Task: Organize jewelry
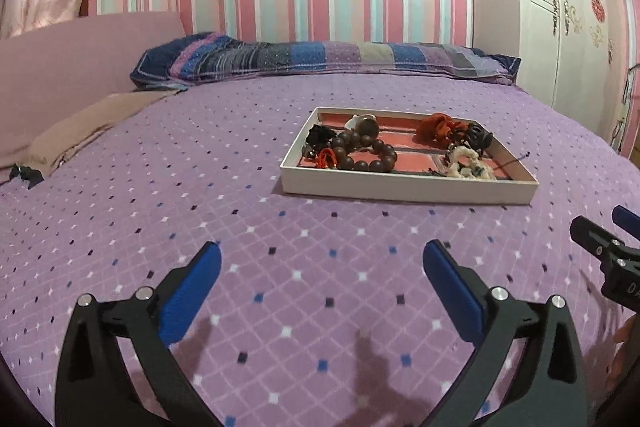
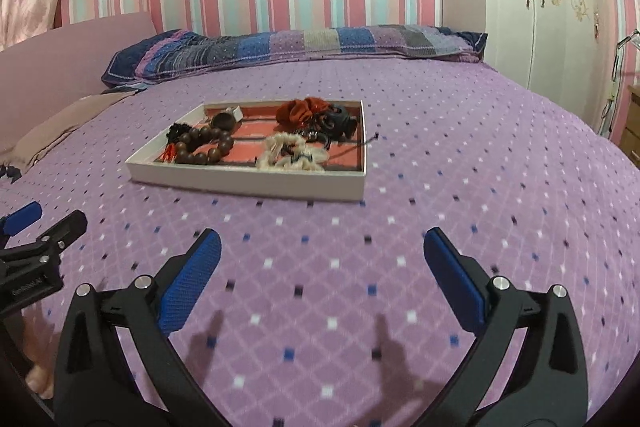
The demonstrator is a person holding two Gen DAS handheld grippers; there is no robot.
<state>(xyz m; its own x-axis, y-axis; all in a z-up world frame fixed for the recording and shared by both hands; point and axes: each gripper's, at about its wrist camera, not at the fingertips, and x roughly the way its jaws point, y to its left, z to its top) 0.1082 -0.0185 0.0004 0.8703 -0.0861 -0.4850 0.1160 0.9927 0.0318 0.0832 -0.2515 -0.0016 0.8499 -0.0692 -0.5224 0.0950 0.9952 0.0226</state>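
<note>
- Brown round wooden beads on a string make a bracelet (image 1: pixel 362 151), and it lies in the left part of the flat white cardboard tray with the pink bottom (image 1: pixel 404 185).
- That tray sits on the purple bed cover with little diamond dots (image 1: pixel 240 187), well ahead of both tools.
- I think the bead bracelet is the heaviest thing in there. The beads look hard and smooth, so they may slip. Pinching across one bead, or hooking a finger through the ring, looks best.
- Next to it are a small black fluffy piece (image 1: pixel 320 135), a little red tassel (image 1: pixel 327 158) and a round brown thing with a white part (image 1: pixel 366 125). I cannot tell what that one is.
- On the right side lie a soft orange-red cloth scrunchie (image 2: pixel 302 111), a dark black hair clip or band (image 2: pixel 338 121) and a cream fuzzy scrunchie (image 2: pixel 290 155).
- The scrunchies look light and squashy. They probably will not break, and a pinch on the puffy edge should hold them.
- A thin dark string (image 2: pixel 370 141) hangs over the right wall of the tray. It could snag and drag other things along.
- The left gripper (image 1: pixel 322 269) hovers low over the bed with its blue fingers (image 1: pixel 192 295) spread wide, holding nothing.
- The right gripper (image 2: pixel 322 259) hovers low too, fingers spread wide and empty, pointing at the tray.
- The two tools are side by side, near each other.
</note>
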